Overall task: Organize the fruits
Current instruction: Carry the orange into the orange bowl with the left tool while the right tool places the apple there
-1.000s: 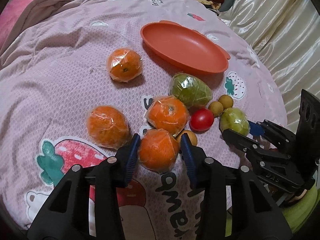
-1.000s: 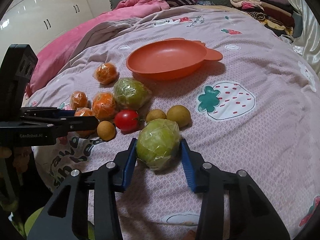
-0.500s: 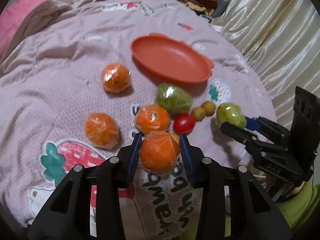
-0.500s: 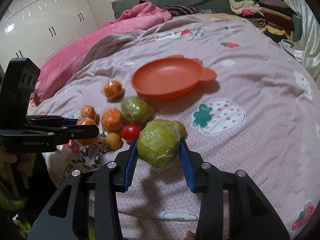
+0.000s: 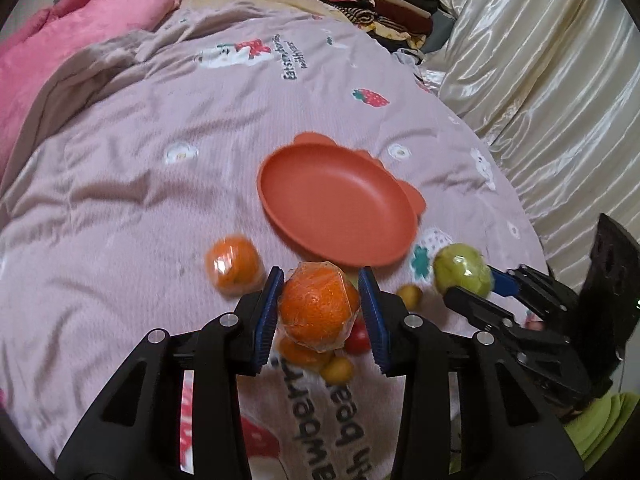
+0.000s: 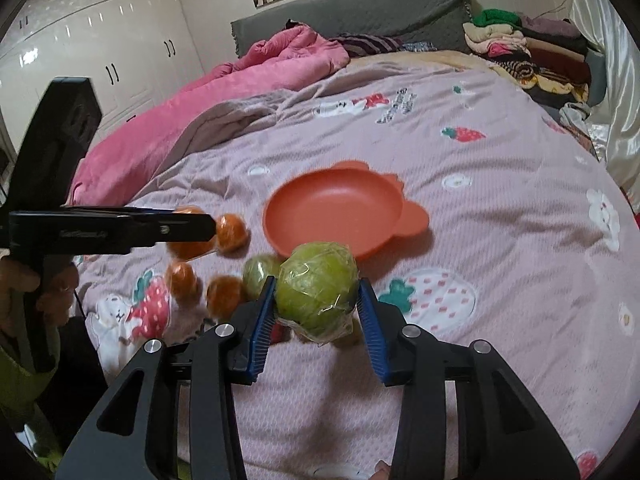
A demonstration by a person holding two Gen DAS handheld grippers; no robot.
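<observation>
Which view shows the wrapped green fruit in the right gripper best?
The right wrist view: the green fruit fills the centre, clamped between the blue pads of the right gripper, its plastic wrap visible. The left wrist view shows the same fruit only small, at the right edge, partly hidden behind a finger.

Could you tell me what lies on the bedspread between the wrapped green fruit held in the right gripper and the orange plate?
In the right wrist view, nothing: the green fruit in the right gripper overlaps the orange plate's near rim. A second green fruit lies left of it.
</observation>
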